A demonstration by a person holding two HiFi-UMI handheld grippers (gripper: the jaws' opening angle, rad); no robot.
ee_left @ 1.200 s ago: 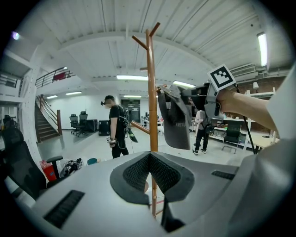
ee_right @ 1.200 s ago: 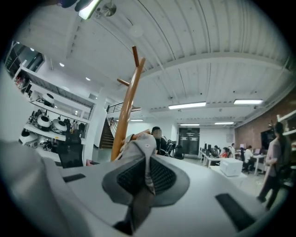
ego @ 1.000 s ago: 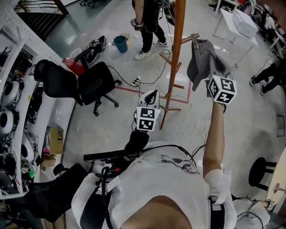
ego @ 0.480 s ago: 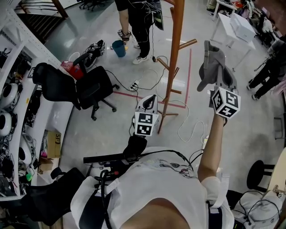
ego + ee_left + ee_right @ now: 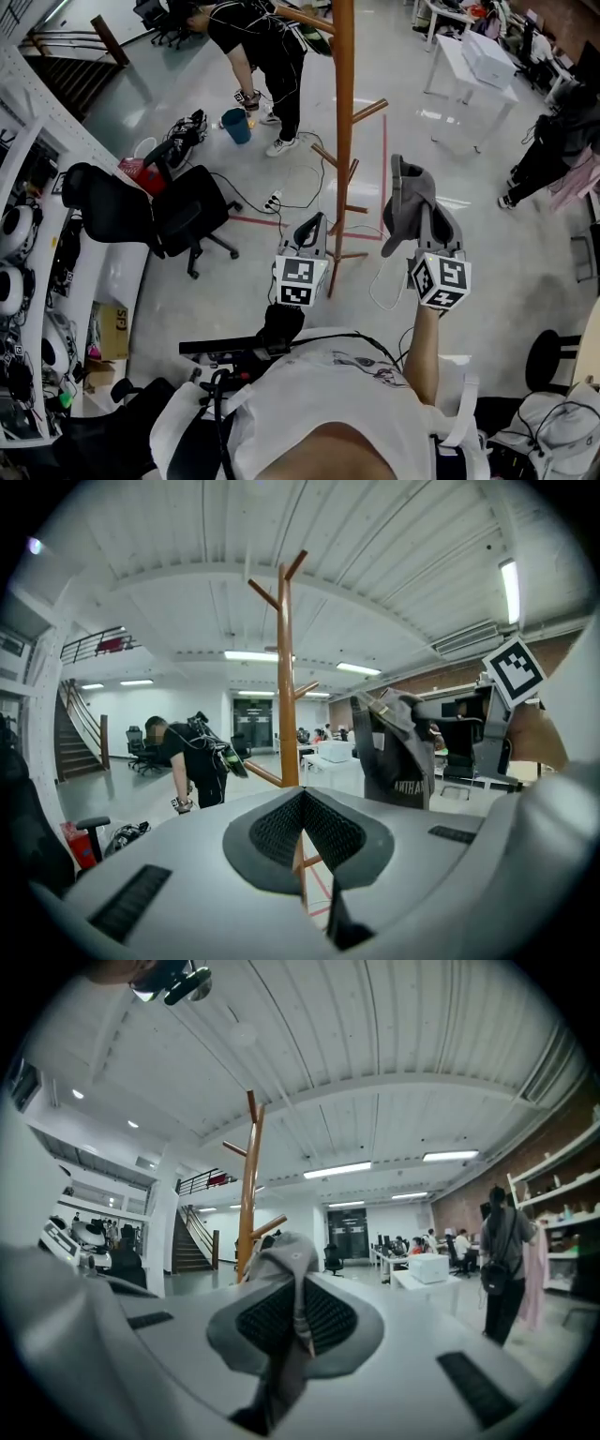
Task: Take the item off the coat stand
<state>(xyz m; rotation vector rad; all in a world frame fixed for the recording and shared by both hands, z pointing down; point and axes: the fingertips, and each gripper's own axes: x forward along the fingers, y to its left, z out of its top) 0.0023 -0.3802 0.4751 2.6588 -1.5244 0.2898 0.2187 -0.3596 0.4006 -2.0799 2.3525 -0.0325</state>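
Observation:
The wooden coat stand (image 5: 343, 141) rises from the floor ahead of me, its pegs bare where I see them. A grey cap (image 5: 410, 200) hangs clear of the stand to its right, with my right gripper (image 5: 429, 232) shut on its fabric. In the right gripper view the cap's cloth (image 5: 291, 1265) is pinched between the dark pads of my right gripper (image 5: 300, 1293), and the stand (image 5: 247, 1185) is behind it. My left gripper (image 5: 314, 225) is held low in front of the stand's base, shut and with nothing in it. The left gripper view shows the stand (image 5: 284, 667) and the cap (image 5: 398, 752).
A black office chair (image 5: 178, 211) stands to the left, and cables (image 5: 295, 178) lie by the stand's base. A person (image 5: 253, 37) bends over behind the stand. A white table (image 5: 469, 66) is at back right, shelves (image 5: 28, 234) at far left, a stool (image 5: 548, 361) at lower right.
The cap came off the stand's right peg. My right gripper carried it down and back towards me, away from the stand. The left gripper stayed low.

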